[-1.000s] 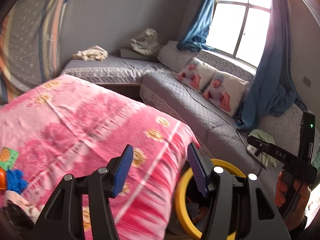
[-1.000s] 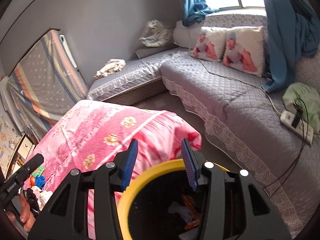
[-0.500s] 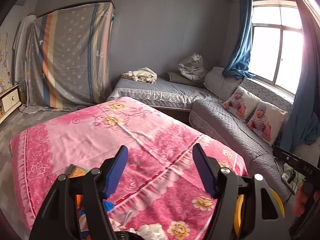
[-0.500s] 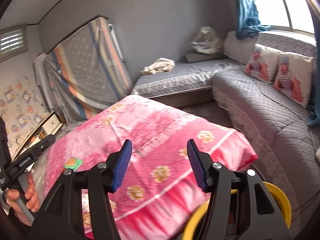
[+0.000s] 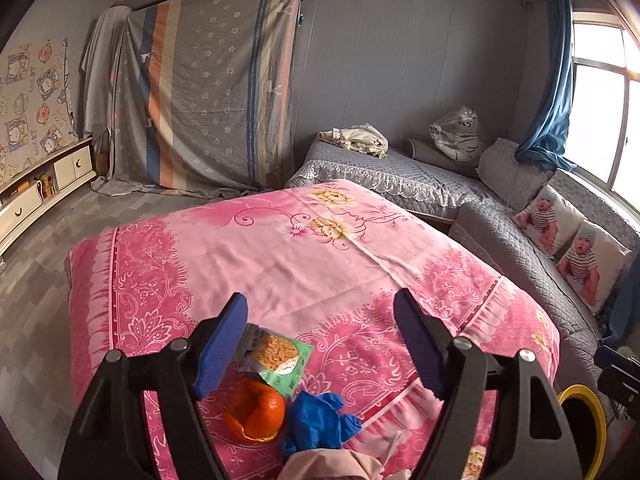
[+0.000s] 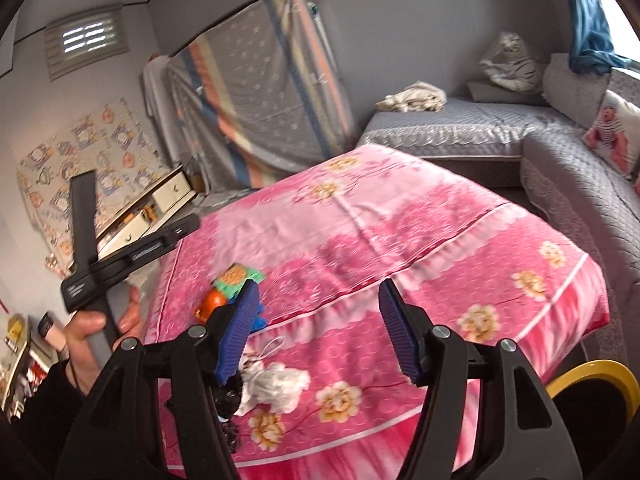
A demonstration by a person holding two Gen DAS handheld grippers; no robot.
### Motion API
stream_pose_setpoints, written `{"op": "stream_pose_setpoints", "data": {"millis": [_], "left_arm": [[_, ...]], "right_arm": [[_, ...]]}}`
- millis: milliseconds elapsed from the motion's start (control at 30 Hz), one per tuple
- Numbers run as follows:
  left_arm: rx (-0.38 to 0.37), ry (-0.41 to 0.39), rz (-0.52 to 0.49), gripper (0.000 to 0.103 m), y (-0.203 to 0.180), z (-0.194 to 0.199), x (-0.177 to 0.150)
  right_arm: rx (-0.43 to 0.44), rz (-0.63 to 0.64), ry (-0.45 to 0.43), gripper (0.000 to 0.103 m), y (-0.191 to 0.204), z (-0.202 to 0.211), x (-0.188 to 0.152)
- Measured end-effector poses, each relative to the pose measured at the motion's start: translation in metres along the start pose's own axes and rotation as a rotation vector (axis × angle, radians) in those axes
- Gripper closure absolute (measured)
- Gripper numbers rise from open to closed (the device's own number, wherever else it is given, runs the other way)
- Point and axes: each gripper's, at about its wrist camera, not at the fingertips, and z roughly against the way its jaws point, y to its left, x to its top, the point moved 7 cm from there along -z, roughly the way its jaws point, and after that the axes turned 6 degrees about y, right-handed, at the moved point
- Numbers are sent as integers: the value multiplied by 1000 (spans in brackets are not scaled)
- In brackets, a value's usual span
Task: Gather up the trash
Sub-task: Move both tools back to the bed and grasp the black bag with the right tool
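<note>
Trash lies at the near edge of the pink bedspread (image 5: 304, 256): a green snack packet (image 5: 278, 356), an orange peel (image 5: 256, 410), a crumpled blue glove (image 5: 316, 420) and a pinkish wad (image 5: 332, 464). My left gripper (image 5: 320, 340) is open and empty just above them. My right gripper (image 6: 316, 328) is open and empty over the bed's front edge; a white crumpled tissue (image 6: 276, 388) and a black scrap (image 6: 228, 398) lie below its left finger. The packet (image 6: 236, 276) and peel (image 6: 214, 302) show there too. The yellow-rimmed bin (image 6: 592, 380) stands at the lower right.
A grey quilted corner sofa (image 5: 500, 236) with baby-print pillows (image 5: 588, 260) runs along the right. A striped sheet (image 5: 208, 88) covers something at the back wall. A low white cabinet (image 5: 36, 196) stands left. The bin rim (image 5: 584, 420) shows beside the bed.
Both grippers have swung left, away from over the yellow bin and toward the bed. The trash pile on the bedspread has come into view under them. Both stay open.
</note>
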Motion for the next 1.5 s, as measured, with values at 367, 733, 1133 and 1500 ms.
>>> {"op": "stream_pose_setpoints", "data": {"millis": [367,733,1133,1500], "left_arm": [[53,115,-1,30,29,-57,-21],[63,216,-23,30,41,-97,-42],[52,300,-36,31,41,-124,-61],[56,316,-67,42,36,-131,-68]], "right_arm": [[95,77,130,44,46,-49,-36],[149,134,213,44,68,-71,-64],[144,190,273,45,81,-95,-89],[149,199,298,47,88,-109,-96]]}}
